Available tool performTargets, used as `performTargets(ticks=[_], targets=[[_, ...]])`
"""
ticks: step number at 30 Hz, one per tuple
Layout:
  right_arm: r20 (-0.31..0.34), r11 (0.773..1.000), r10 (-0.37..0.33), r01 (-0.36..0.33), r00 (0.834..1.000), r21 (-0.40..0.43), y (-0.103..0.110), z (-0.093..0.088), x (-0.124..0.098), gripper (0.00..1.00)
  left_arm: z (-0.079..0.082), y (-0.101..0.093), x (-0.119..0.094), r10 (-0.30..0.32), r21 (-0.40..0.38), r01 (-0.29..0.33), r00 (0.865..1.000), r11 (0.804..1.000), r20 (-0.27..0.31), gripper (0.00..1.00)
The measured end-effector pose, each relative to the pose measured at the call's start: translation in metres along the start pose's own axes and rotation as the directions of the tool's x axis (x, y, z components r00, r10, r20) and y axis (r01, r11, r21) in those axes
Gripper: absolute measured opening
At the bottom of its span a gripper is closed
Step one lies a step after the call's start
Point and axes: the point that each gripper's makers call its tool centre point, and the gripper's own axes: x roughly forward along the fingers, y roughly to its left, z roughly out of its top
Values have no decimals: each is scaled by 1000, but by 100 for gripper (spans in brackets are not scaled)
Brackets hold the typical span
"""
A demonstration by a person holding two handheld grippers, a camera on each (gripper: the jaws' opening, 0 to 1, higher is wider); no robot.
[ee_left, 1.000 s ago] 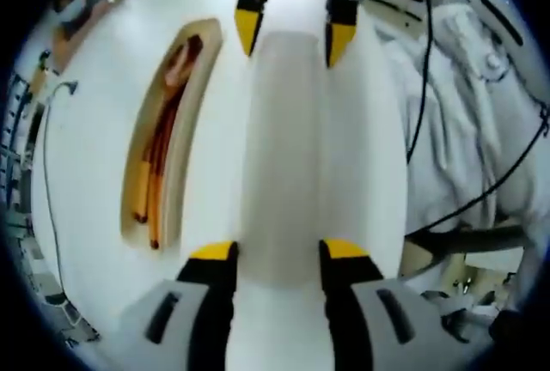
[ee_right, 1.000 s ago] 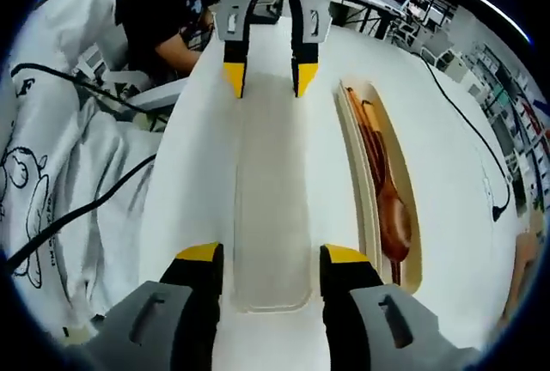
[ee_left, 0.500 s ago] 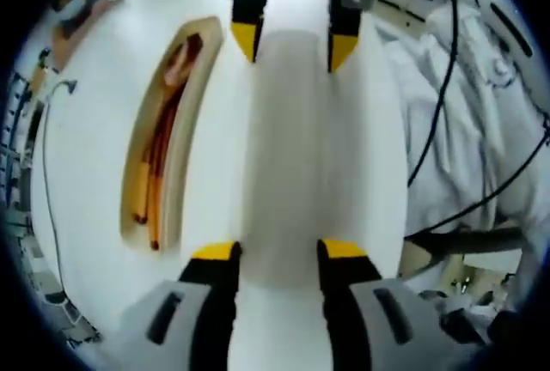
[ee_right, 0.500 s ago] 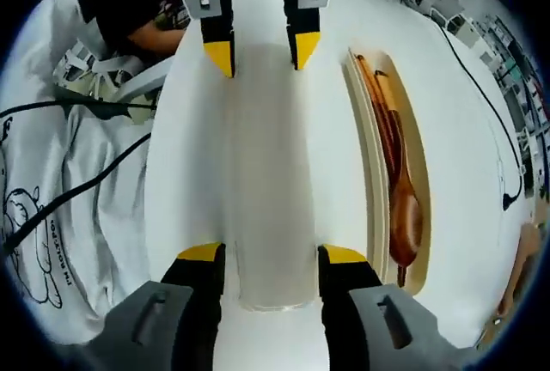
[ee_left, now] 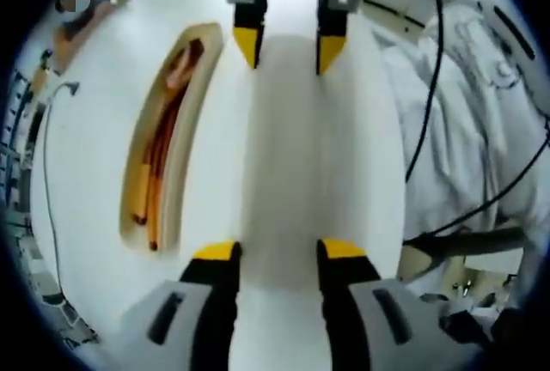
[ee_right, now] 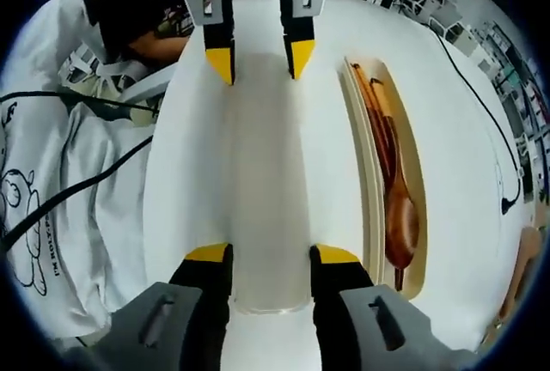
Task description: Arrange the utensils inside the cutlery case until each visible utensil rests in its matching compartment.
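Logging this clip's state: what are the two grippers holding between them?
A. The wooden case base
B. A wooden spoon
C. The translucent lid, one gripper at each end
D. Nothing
C: the left gripper and the right gripper each straddle an end of the translucent lid, while the wooden utensils lie in the case beside it.

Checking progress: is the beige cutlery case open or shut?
Open: the beige cutlery case shows brown wooden utensils inside; a translucent lid lies apart.

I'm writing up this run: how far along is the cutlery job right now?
Looks done: the wooden utensils lie inside the open case. In hand: the left gripper and right gripper each clamp one end of the translucent lid, which lies on the white table. Left: fitting that lid on the case.
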Motion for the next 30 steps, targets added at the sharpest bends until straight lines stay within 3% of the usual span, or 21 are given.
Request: performTargets(ticks=[6, 15, 27, 28, 29, 30], targets=[[-4, 1000, 2, -2, 1000, 2, 11, 0, -1, 35, -4, -8, -2, -18, 29, 19, 999, 999, -41, 37], [-30, 1000, -14, 14, 999, -1, 4, -5, -2, 35, 4, -7, -8, 10, 53, -10, 1000, 999, 0, 35], [-32, 1000, -22, 21, 999, -18, 8, -6, -1, 35, 6, -16, -1, 4, 100, -3, 1000, 995, -5, 37], [-25, 999, -24, 24, 999, -24, 8, -5, -1, 35, 4, -17, 3, 4, 108, -2, 1000, 994, -11, 38], [-29, 1000, -19, 18, 999, -25, 7, -5, -1, 35, 3, -18, 2, -7, 63, 9, 1000, 998, -27, 38], [-28, 1000, -21, 21, 999, -22, 7, -4, -1, 35, 3, -17, 2, -10, 94, 13, 999, 995, -34, 39]])
